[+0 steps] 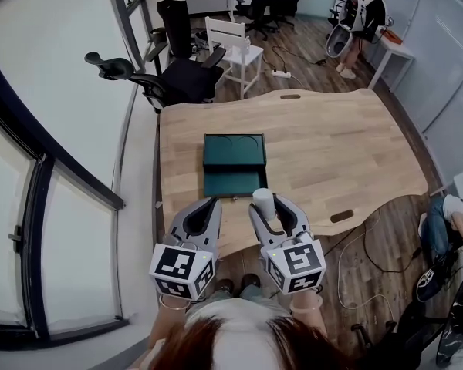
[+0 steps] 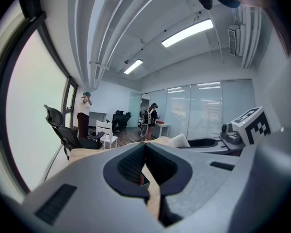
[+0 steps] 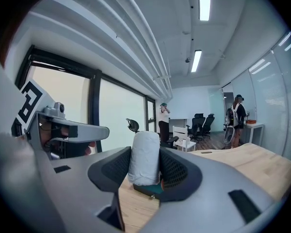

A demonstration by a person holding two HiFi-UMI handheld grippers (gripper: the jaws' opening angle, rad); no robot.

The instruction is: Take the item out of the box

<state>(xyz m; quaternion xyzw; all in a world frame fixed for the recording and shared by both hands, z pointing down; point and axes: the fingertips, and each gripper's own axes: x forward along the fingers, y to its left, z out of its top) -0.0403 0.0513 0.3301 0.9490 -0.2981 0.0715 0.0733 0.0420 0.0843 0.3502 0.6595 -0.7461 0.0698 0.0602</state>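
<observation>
A dark green box [image 1: 234, 164] lies open on the wooden table [image 1: 332, 145], its lid part with round recesses toward the far side. My right gripper [image 1: 265, 204] hovers just in front of the box and is shut on a white cylindrical roll [image 1: 262, 200], held upright between the pads. In the right gripper view the roll [image 3: 144, 158] fills the gap between the jaws, and a corner of the box [image 3: 153, 188] shows below it. My left gripper [image 1: 214, 201] sits beside it to the left, its fingertips touching, with nothing held [image 2: 145, 144].
Both grippers hang over the table's near edge. A black office chair [image 1: 170, 79] and a white chair [image 1: 235, 48] stand beyond the far side. People stand at the back of the room. Cables trail on the floor [image 1: 355, 253] at the right. A window wall runs along the left.
</observation>
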